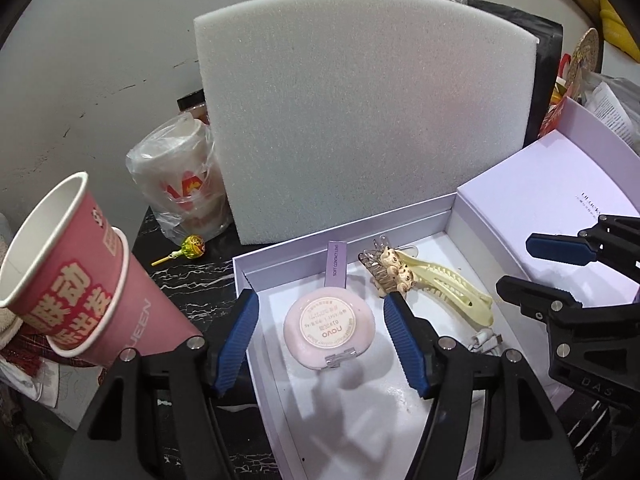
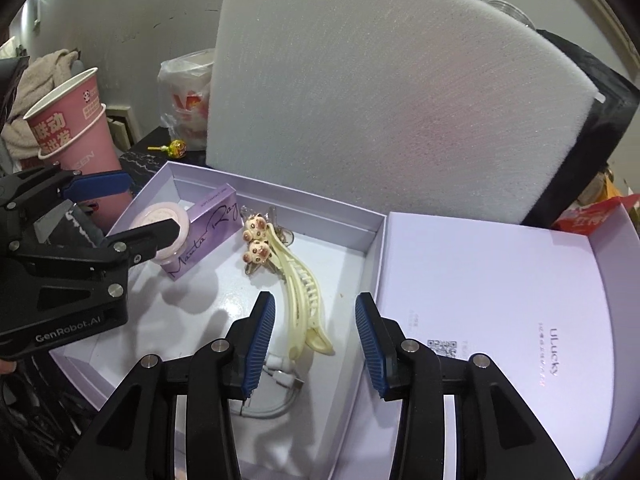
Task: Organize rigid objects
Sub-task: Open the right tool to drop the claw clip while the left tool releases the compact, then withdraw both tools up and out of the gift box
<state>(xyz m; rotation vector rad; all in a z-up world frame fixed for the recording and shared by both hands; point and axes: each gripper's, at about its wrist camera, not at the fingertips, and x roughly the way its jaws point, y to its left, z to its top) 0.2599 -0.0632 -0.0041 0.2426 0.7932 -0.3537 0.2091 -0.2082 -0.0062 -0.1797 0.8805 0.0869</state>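
- My left tool (image 1: 320,320) hangs spread over the open white box (image 1: 400,216), nothing pinched; the round pink case (image 1: 329,325) lies on the box floor between its blue pads, touching neither.
- My right tool (image 2: 316,332) is spread too and holds nothing; the cream hair clip (image 2: 300,292) lies just ahead of it and between its pads, with a white cable (image 2: 276,396) coiled under them.
- Beyond the left tool a purple carton (image 2: 208,232) rests against the pink case, and small bear-charm clips (image 2: 256,240) sit at the far end of the hair clip.
- To the right of my right tool the box lid (image 2: 500,300) lies flat, touching the box.
- The worktop (image 1: 192,280) is black marble with white veins; left of my left tool stand stacked pink paper cups (image 1: 60,264), a lollipop (image 1: 192,247) and a bagged cup (image 1: 176,176).
- A white foam slab (image 1: 360,112) stands upright behind the box, against a grey wall (image 1: 100,60).
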